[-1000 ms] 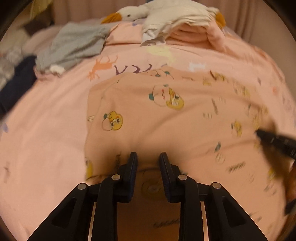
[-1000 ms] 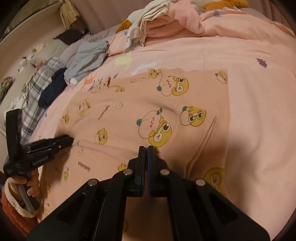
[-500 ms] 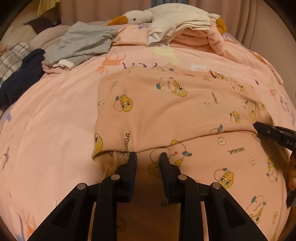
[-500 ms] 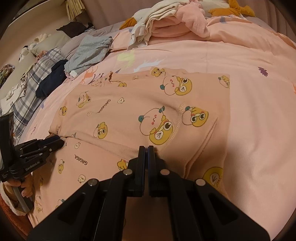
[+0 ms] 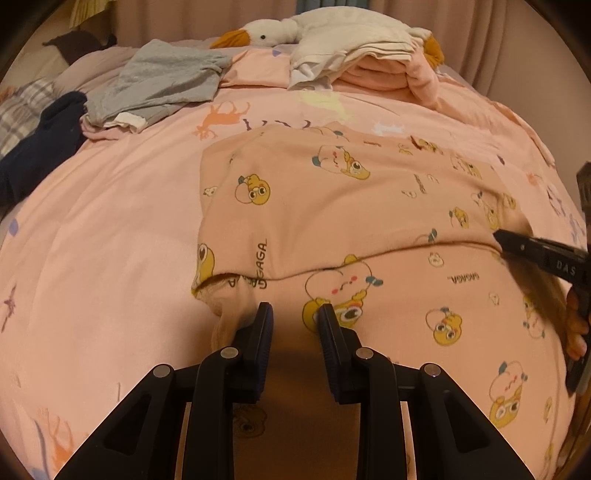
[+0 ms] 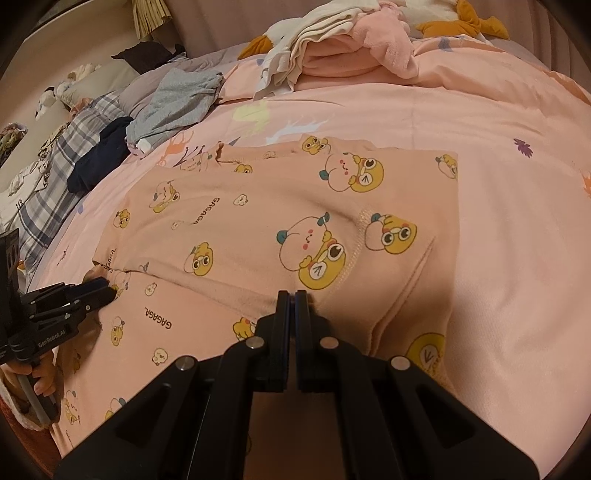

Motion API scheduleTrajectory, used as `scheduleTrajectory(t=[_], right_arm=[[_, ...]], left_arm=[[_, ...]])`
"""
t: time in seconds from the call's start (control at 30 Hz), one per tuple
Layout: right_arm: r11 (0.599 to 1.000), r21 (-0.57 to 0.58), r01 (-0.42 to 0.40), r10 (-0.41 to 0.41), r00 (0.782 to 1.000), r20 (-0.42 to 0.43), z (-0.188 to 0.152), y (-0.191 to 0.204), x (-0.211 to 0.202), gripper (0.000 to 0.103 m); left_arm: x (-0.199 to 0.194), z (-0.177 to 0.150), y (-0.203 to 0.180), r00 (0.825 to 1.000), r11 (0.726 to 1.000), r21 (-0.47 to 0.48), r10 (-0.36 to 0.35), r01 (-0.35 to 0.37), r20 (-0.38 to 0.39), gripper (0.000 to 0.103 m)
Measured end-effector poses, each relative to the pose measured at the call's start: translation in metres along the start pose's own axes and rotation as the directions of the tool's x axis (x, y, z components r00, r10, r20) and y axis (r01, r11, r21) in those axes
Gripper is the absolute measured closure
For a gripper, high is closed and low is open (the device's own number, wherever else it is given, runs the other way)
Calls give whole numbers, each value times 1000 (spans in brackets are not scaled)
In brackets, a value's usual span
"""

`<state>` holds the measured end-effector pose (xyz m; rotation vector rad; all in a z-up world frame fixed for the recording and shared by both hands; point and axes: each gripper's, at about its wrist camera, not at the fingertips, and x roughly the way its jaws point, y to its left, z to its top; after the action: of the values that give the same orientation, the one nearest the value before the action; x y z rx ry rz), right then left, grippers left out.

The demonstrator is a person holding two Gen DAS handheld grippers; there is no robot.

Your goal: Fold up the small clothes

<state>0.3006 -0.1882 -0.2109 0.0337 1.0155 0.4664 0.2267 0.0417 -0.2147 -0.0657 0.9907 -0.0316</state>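
- Near: the pink printed garment (image 6: 280, 229) lies spread on the bed (image 5: 96, 236), which is covered with a pink sheet printed with animals. The garment's far part is folded toward the near side, over its lower part.
- Right hand-held gripper (image 6: 291, 295): jaws fully closed, tips at the folded edge of the garment. Whether cloth is pinched between them cannot be told.
- Left hand-held gripper (image 5: 292, 314): jaws partly apart, tips at the garment's left near edge by a bunched corner. A grip on the cloth cannot be confirmed.
- Mid-distance, left: grey garment (image 5: 166, 79) and dark navy garment (image 5: 40, 144) on the bed; plaid cloth (image 6: 55, 166) beyond them.
- Far: stack of folded pink and cream clothes (image 5: 373, 62), with a white goose plush toy (image 5: 266, 33) behind it; curtain (image 5: 177, 18) at the back.
- Change from one second earlier: the folded edge now lies nearer the left hand-held gripper, exposing more of the garment's lower part; the right hand-held gripper has stayed closed and in place.
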Motion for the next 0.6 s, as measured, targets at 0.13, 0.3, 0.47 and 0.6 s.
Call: scheduleTrajectory(t=[0.13, 0.3, 0.47, 0.6], right_arm=[[998, -26, 50, -49, 999, 8, -2, 9, 0, 102], [991, -55, 122, -121, 993, 15, -6, 18, -1, 102], [987, -66, 146, -147, 989, -14, -17, 25, -9, 101], [966, -106, 234, -236, 972, -2, -35, 40, -16, 100]], left_arm=[[-3, -7, -1, 1000, 1000, 23, 4, -4, 7, 74], [-9, -14, 1, 1000, 1000, 18, -1, 1, -2, 74], [-19, -26, 4, 1000, 1000, 6, -12, 12, -10, 74], [-30, -40, 4, 1000, 1000, 2, -8, 8, 2, 74]])
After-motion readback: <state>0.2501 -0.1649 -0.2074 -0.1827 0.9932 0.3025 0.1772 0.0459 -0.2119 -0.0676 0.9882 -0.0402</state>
